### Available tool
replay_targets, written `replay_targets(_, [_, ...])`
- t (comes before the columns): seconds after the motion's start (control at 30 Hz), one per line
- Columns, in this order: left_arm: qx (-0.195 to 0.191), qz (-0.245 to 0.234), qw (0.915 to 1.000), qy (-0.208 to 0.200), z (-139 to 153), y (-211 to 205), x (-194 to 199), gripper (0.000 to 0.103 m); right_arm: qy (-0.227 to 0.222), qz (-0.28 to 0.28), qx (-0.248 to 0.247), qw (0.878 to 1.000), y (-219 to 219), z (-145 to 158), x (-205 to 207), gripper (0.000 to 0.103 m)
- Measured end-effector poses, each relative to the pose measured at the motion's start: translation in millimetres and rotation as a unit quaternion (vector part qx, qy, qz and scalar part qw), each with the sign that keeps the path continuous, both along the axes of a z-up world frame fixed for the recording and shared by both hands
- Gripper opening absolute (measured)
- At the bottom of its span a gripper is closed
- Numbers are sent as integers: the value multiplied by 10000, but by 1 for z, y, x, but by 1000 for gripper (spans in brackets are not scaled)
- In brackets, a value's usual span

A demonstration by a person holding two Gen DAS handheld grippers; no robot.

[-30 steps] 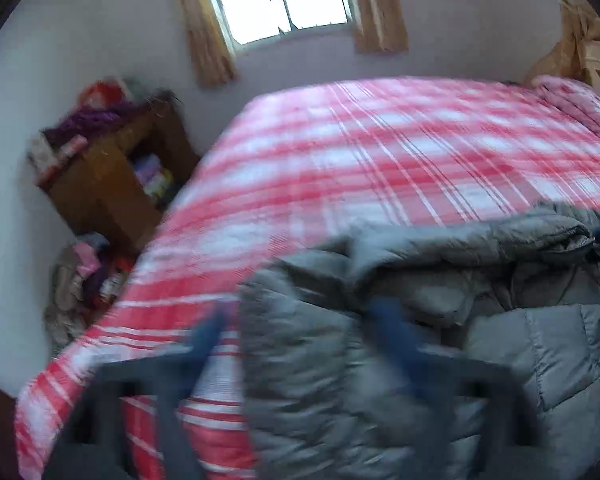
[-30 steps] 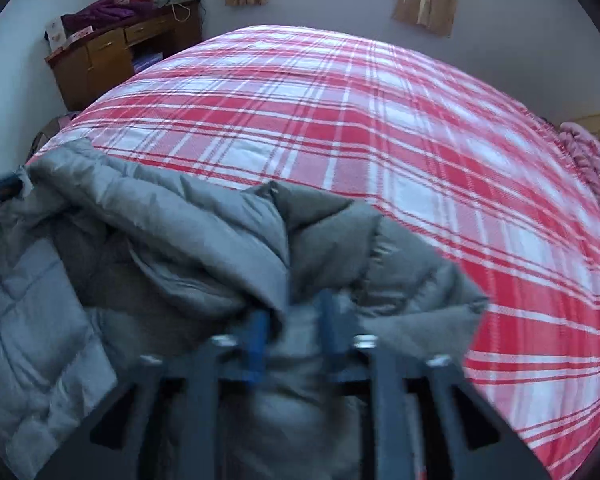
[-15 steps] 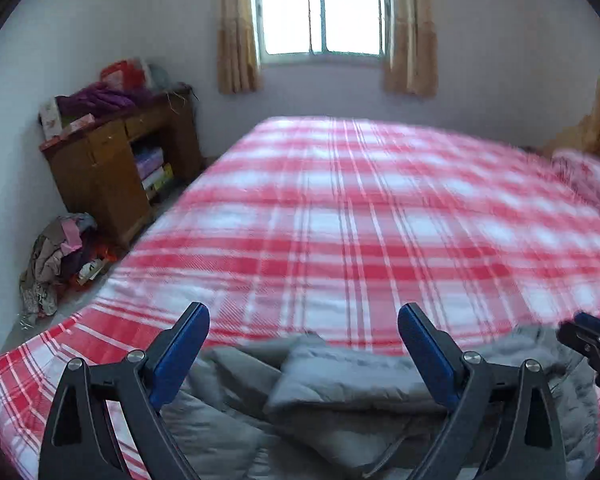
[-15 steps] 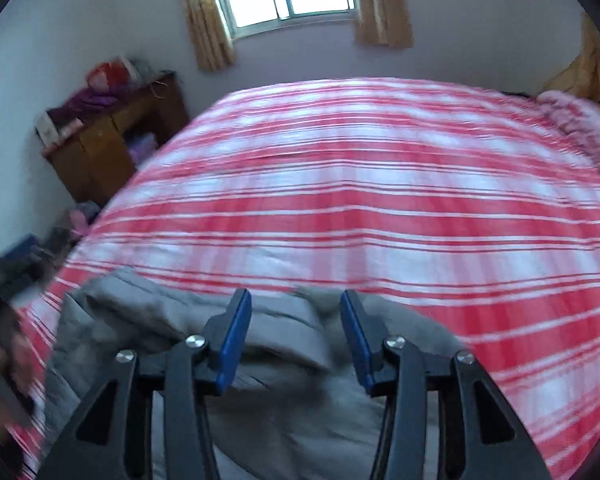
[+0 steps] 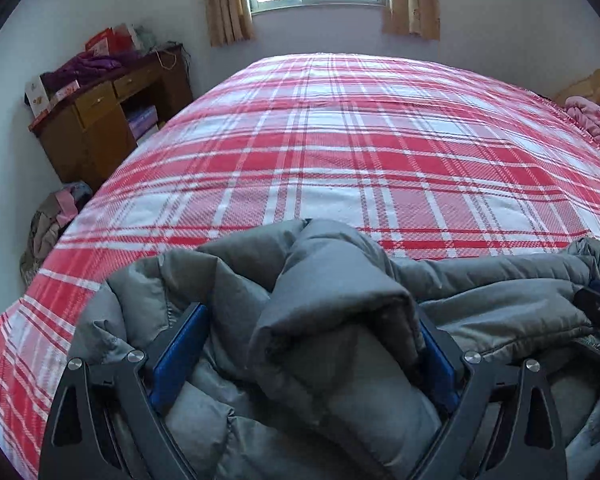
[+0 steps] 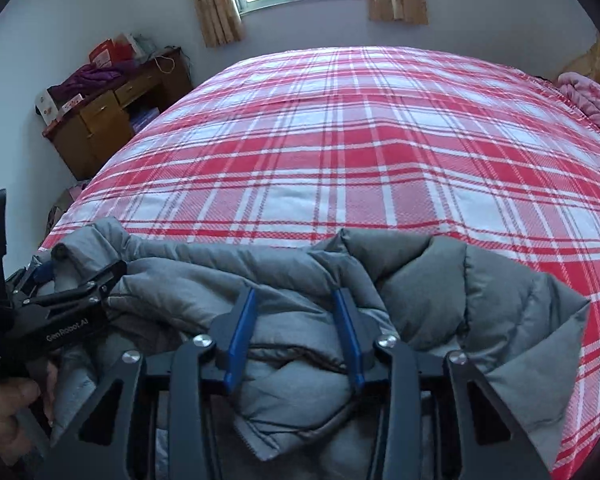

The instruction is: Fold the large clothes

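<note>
Red plaid bedspread (image 5: 340, 168) fills your left view; your left gripper (image 5: 306, 344) straddles a bunched fold of the grey puffer jacket (image 5: 332, 320), jaws wide, unclenched. Right view: your right gripper (image 6: 296, 332), parted over the jacket's near edge. You're regrasping; next, pinch and spread it flat.

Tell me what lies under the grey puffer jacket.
The grey puffer jacket rests bunched on the red plaid bedspread, which shows all around its far edge. Whatever is directly beneath the jacket is covered by its folds.
</note>
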State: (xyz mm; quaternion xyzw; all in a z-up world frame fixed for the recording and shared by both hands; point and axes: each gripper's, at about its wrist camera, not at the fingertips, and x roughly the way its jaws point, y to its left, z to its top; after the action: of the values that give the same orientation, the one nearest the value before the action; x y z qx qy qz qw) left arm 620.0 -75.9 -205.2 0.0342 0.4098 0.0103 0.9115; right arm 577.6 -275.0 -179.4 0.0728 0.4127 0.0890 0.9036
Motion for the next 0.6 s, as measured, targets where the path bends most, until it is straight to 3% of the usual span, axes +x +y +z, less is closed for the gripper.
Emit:
replay_targets(0.23, [-300,63,9994,167,-7,9,6,97,26,38,-233,9997,8,-11,0,42])
replay_targets(0.6, [-168,68,9995,245,-11,5,10,98,93,29,-519,9986,16,-17,3,42])
